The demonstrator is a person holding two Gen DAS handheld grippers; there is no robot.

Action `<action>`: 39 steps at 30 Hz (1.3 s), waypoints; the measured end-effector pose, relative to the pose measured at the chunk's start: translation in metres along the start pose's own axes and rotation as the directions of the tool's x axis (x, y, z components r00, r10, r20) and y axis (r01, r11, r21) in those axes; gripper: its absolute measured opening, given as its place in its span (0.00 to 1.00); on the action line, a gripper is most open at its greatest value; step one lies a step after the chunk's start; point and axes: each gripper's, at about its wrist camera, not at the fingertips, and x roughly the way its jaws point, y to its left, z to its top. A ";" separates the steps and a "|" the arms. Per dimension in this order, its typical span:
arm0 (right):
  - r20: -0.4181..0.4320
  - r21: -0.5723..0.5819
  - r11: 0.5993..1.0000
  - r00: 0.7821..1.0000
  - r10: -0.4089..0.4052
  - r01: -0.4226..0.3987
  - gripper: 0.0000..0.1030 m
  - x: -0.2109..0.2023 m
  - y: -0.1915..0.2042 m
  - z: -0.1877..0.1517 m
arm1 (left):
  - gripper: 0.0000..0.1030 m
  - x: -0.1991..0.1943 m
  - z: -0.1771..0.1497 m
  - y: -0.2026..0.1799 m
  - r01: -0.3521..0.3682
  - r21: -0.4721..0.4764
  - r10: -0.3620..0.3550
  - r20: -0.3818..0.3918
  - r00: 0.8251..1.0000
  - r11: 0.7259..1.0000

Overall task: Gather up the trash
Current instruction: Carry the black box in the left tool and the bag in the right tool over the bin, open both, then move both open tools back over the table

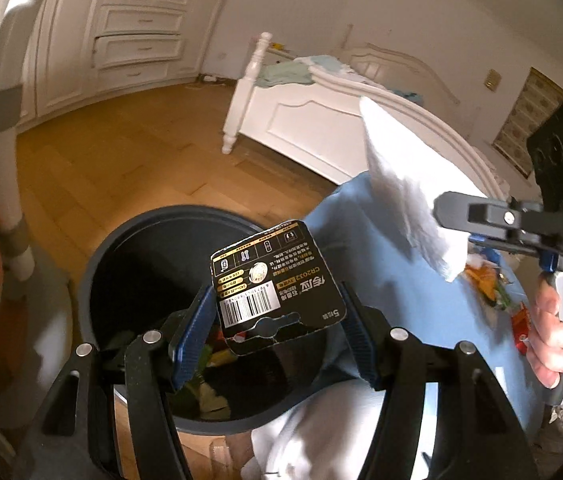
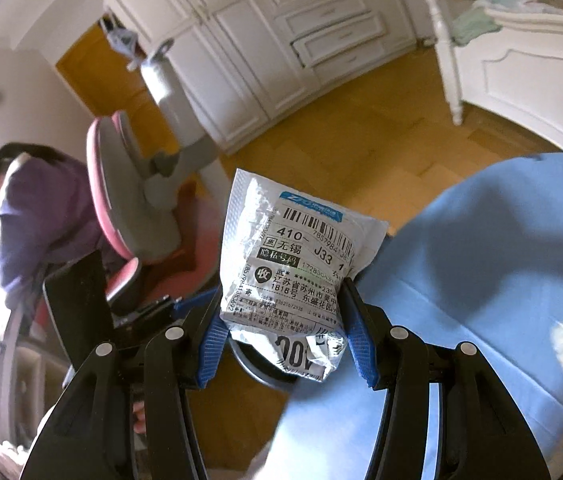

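In the left wrist view my left gripper (image 1: 277,300) is shut on a black battery card (image 1: 277,276) with a barcode, held above the mouth of a dark round trash bin (image 1: 93,272). Several bits of trash lie inside the bin. At the right of that view a hand holds my right gripper (image 1: 447,216), which carries a white mailer bag (image 1: 401,192). In the right wrist view my right gripper (image 2: 281,292) is shut on that crumpled mailer bag (image 2: 293,264) with its shipping label. A dark piece of the bin's rim (image 2: 249,364) shows under the bag.
A table with a blue cloth (image 1: 381,264) stands right of the bin, with colourful wrappers (image 1: 489,280) on it. A white bed (image 1: 321,120), wardrobe doors and wooden floor lie beyond. A person in purple (image 2: 41,216) sits by a pink chair (image 2: 121,184) at the left.
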 end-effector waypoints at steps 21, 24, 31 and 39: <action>-0.158 -0.094 0.989 0.979 -0.129 0.115 0.63 0.111 0.025 0.009 | 0.60 0.033 -0.019 0.050 -0.054 -0.079 0.047 -0.084 0.995 0.995; -0.141 -0.092 0.990 0.983 -0.120 0.108 0.67 0.107 0.024 0.010 | 0.61 0.035 -0.018 0.050 -0.058 -0.070 0.051 -0.092 0.994 0.996; -0.083 -0.051 0.996 0.993 -0.080 0.076 0.67 0.075 0.011 0.009 | 0.68 0.038 -0.015 0.042 -0.075 -0.041 0.070 -0.114 0.991 0.996; 0.068 -0.017 0.995 0.993 -0.095 0.097 0.67 -0.015 -0.022 -0.014 | 0.70 0.037 0.005 -0.009 0.011 0.030 -0.008 -0.098 0.995 0.999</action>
